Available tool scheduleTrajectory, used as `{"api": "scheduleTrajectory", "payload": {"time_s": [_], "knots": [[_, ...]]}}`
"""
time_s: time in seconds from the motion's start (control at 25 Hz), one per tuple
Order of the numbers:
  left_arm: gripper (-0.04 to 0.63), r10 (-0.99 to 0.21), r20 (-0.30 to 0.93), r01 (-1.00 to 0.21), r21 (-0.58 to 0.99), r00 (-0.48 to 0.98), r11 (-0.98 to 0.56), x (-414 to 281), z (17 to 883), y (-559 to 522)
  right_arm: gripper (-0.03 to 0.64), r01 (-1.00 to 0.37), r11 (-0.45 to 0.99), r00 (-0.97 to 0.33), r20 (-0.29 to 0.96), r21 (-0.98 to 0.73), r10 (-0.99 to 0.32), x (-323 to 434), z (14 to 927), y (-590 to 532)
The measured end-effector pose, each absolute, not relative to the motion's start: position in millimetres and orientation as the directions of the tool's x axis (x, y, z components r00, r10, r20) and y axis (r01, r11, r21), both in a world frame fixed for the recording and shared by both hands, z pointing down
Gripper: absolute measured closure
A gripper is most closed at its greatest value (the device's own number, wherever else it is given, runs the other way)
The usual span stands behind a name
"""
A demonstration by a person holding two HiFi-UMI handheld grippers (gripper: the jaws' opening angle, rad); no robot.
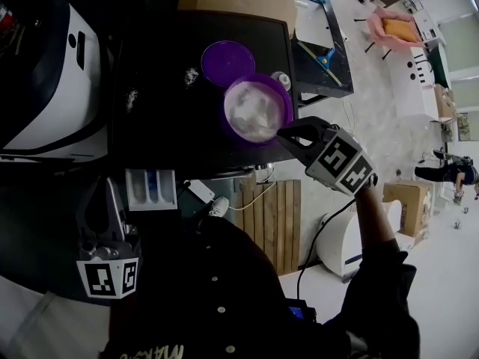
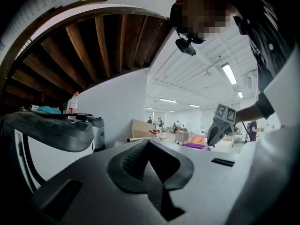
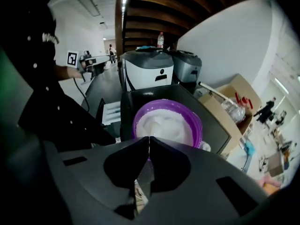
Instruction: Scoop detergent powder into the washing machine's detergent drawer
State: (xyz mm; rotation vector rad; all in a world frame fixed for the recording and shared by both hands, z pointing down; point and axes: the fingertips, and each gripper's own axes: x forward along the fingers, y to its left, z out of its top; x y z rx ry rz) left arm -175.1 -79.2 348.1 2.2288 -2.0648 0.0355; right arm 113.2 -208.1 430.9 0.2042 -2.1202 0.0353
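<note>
Directly ahead of the shut right claw (image 3: 148,139) sits the powder tub (image 3: 169,102).

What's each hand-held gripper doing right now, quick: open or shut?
Left hand-held gripper: closed, nothing in it.
Right hand-held gripper: closed on a thin pale strip, apparently a scoop handle.

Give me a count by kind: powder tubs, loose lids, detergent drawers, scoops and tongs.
Powder tubs: 1
Loose lids: 1
Detergent drawers: 1
Scoops: 1, pinched in the right tongs
Tongs: 2, the left tongs and the right tongs
Total: 6
</note>
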Motion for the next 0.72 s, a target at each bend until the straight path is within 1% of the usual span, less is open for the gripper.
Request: {"api": "scheduleTrajectory", "payload": {"time_s": [0.24,0.44,0.56,0.72], "knots": [[0.590,-0.993,0.089,-0.995,0.064,0.079,-0.073,-177,351,-77,0.584,-0.334,0.921,-0.536,0.844,-0.201,-0.011,115,441,-207],[0.589,-0.993,0.091,-0.995,0.065,0.078,-0.072,-179,350,-78,0.584,-0.406,0.832,-0.607,0.792,-0.378,0.064,110,442,-203],[0.589,-0.993,0.089,-0.995,0.065,0.078,-0.072,-180,350,-77,0.584,-0.448,0.772,-0.643,0.763,-0.451,0.073,111,443,-204],[0.589,-0.993,0.089,-0.995,0.064,0.080,-0.074,-180,351,-76,0.584,-0.499,0.699,-0.685,0.727,-0.512,0.043,115,441,-207]]}}
